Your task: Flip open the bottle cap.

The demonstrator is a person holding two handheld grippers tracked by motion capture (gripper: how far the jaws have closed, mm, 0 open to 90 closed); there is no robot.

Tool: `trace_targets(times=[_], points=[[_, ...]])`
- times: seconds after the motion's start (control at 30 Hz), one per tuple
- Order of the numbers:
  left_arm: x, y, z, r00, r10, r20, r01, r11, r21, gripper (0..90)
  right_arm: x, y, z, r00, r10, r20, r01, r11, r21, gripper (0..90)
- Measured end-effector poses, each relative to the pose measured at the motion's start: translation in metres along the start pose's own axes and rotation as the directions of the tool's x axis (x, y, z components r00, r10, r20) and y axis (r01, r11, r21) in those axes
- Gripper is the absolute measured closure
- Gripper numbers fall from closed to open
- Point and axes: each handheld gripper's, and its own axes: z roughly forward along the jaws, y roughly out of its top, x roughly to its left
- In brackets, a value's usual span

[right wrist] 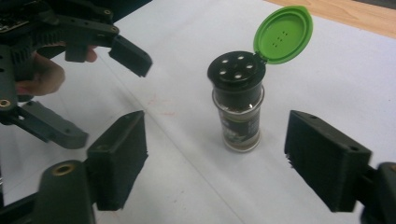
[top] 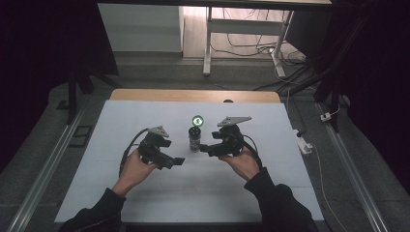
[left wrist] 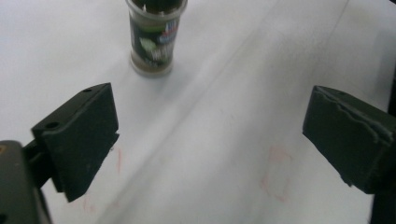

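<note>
A small glass spice jar [top: 195, 138] stands upright in the middle of the white sheet, its green flip lid [top: 197, 121] swung open above a black shaker top. My left gripper [top: 177, 162] hovers open just left of the jar and nearer the person, with nothing between its jaws. In the left gripper view the jar [left wrist: 153, 44] stands ahead, beyond the left gripper [left wrist: 210, 135]. My right gripper [top: 205, 147] is open to the jar's right, jaws pointing at it. In the right gripper view the jar [right wrist: 239, 112] stands just past the right gripper [right wrist: 222, 156], untouched; the left gripper [right wrist: 100, 93] shows at far left.
The white sheet [top: 145, 193] covers a wooden table [top: 193, 95]. Faint red marks [left wrist: 275, 175] lie on the sheet near the left gripper. Beyond the table stand desk legs [top: 207, 43] and loose cables; a white power strip [top: 304, 143] lies on the floor at the right.
</note>
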Motion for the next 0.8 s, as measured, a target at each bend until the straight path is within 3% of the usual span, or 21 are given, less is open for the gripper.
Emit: trace_targets(times=[0.37,0.6,0.8], points=[[-0.015,-0.028,-0.029,1.0,0.007,0.006,-0.007,0.9994,-0.034,0.0,0.009,-0.014,-0.015,0.9997,-0.023,0.001,0.023,0.999,0.022,7.1],[-0.018,-0.051,-0.049,0.9996,-0.021,0.02,0.023,0.9961,-0.086,0.0,0.013,-0.028,-0.035,0.9997,-0.025,-0.001,0.025,1.0,0.016,3.7],[-0.02,-0.074,-0.069,0.9982,-0.06,0.003,0.06,0.9917,-0.114,0.0,0.012,-0.048,-0.056,0.9994,-0.023,0.024,0.022,1.0,0.014,0.9]])
